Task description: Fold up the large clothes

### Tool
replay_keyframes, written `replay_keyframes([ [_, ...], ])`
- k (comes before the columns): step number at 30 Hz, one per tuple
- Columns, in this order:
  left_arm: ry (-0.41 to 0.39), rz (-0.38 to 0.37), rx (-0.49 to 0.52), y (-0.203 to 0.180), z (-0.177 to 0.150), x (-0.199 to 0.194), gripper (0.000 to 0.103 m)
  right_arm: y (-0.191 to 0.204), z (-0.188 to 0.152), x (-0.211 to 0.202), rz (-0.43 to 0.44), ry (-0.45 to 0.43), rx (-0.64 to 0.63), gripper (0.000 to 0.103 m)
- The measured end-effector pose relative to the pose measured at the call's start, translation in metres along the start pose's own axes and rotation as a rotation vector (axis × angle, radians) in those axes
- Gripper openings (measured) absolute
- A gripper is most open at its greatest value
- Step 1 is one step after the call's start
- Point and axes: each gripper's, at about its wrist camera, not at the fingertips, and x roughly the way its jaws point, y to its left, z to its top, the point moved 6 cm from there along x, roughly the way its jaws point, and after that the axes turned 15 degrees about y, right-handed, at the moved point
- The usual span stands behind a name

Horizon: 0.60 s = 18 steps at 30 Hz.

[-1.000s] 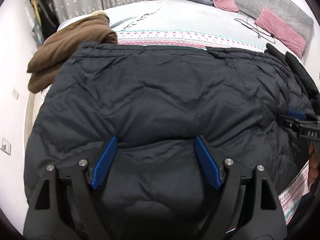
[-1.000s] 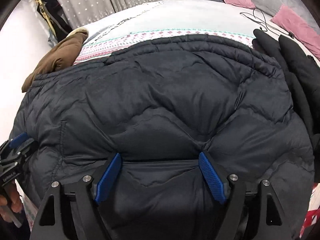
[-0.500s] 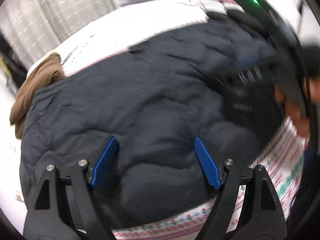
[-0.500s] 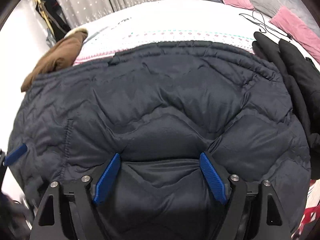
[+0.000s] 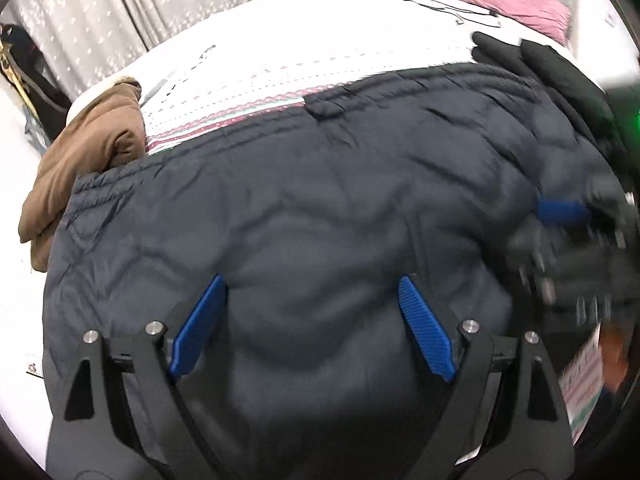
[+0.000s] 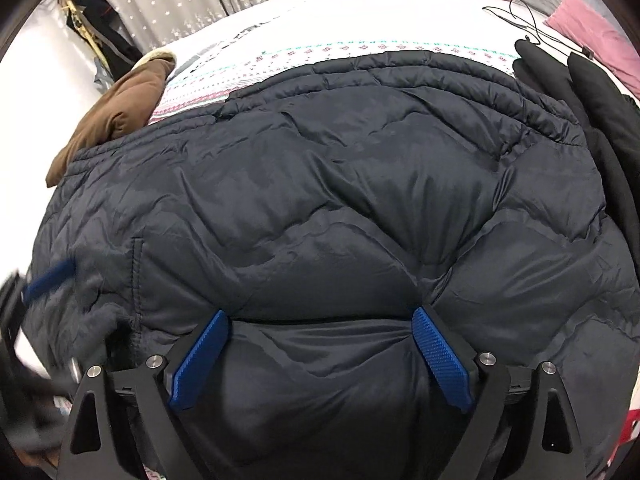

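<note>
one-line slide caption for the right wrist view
Right claw opening over a dark puffer jacket spread on the bed.

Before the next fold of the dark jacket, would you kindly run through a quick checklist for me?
1. Jacket lies spread on the bed: ok.
2. Right gripper jaws opening, pads wide around a fabric bulge: ok.
3. Left gripper jaws opening, nothing pinched: ok.
4. Brown garment touches the jacket's far left corner: not ok.
5. Black clothes lie against its right edge: not ok.
6. Near hem: cannot tell.
</note>
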Motion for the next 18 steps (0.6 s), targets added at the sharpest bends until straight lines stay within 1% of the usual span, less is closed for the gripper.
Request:
replay_keyframes([
  [3,0.024,0.014,0.020,-0.005,0.022,0.010,0.089,0.003,-0.001,0.001,-0.013,0.000,-0.021,0.099],
  [5,0.032,0.054,0.047,-0.011,0.035,0.015,0.089,0.005,-0.001,0.002,-0.016,0.000,-0.032,0.100],
  [6,0.038,0.082,0.055,-0.012,0.044,0.020,0.090,0.005,-0.002,0.002,-0.015,0.001,-0.037,0.100],
  [7,0.048,0.095,0.054,-0.012,0.048,0.024,0.092,0.006,-0.002,0.002,-0.014,0.002,-0.041,0.100],
  [9,0.096,0.122,0.013,-0.005,0.062,0.038,0.098,0.007,-0.003,0.002,-0.010,0.003,-0.047,0.100],
  [12,0.134,0.149,-0.027,0.008,0.077,0.053,0.099,0.007,-0.005,0.002,-0.008,0.005,-0.054,0.100],
  [14,0.147,0.215,-0.028,0.014,0.089,0.061,0.099,0.008,-0.006,0.003,-0.012,0.007,-0.059,0.100],
  [18,0.171,0.251,-0.044,0.020,0.106,0.073,0.099,0.009,-0.007,0.004,-0.018,0.012,-0.062,0.100],
])
